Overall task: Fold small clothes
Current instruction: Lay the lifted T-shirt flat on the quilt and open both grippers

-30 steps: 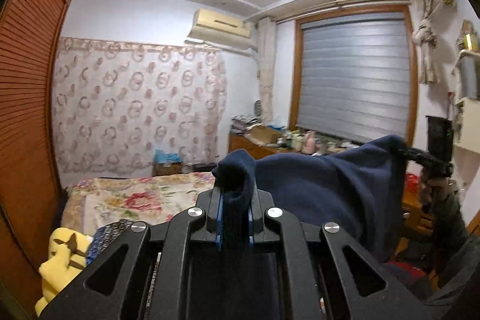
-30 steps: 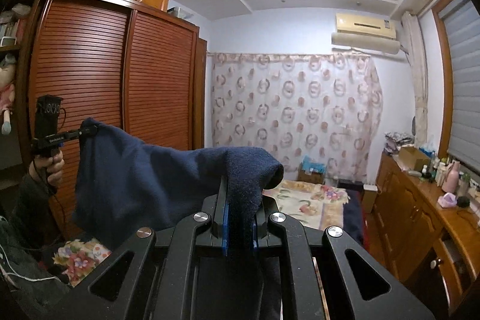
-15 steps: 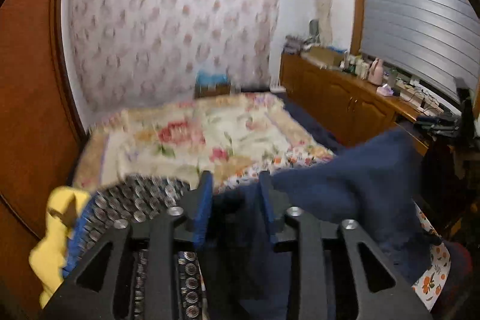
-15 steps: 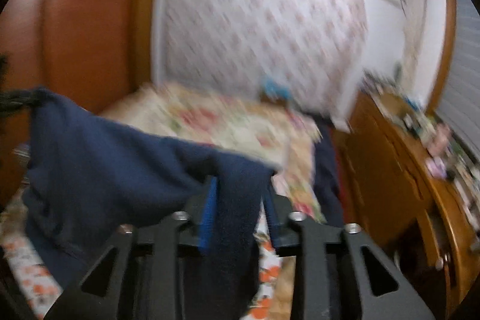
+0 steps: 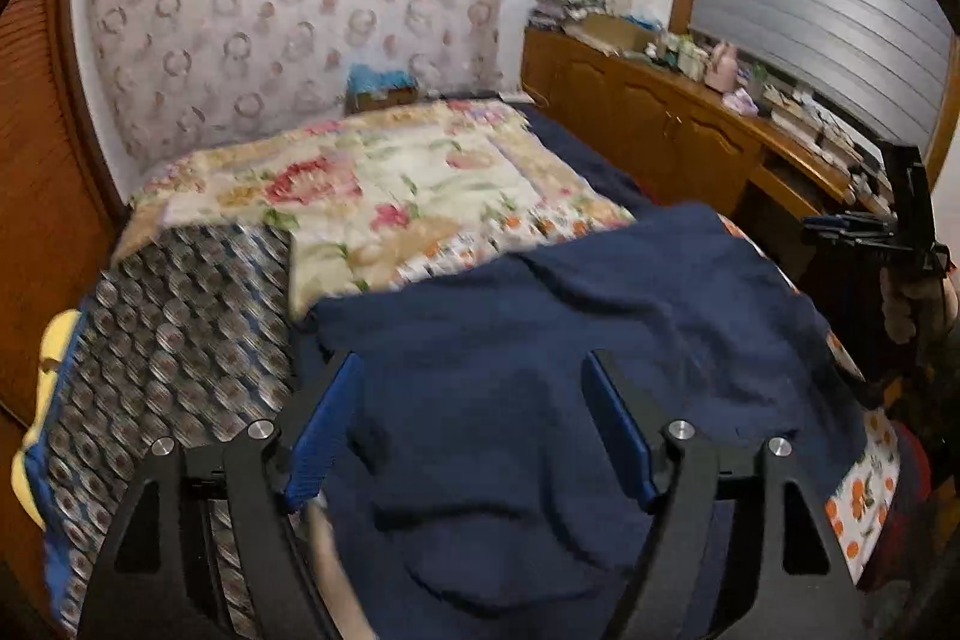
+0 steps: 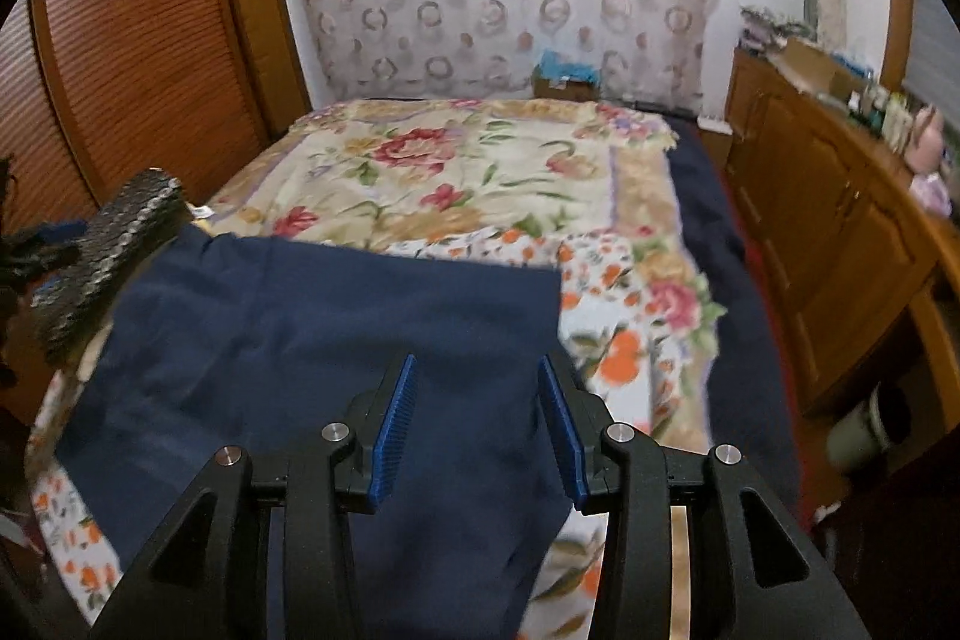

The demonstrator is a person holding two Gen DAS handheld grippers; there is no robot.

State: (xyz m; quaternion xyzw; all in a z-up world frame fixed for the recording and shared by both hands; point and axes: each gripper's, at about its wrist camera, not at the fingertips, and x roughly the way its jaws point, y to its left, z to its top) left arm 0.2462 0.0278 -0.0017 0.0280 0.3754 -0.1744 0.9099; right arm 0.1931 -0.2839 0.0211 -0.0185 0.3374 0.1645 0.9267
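Both jaws wide apart, empty: left gripper (image 5: 468,430) and right gripper (image 6: 477,424) above navy garment (image 6: 336,334), lying crosswise on bed (image 6: 480,160).

Floral quilt (image 6: 480,172) beyond bare; patterned pile (image 5: 180,340) crowds left.

Navy garment (image 5: 540,400), spread flat on the floral bed, slightly rumpled.

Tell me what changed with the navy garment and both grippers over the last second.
The navy garment came down from being held up in the air and now lies spread on the bed. The left gripper and right gripper both let it go and stand open above it. The patterned cloth stayed at the bed's left side.
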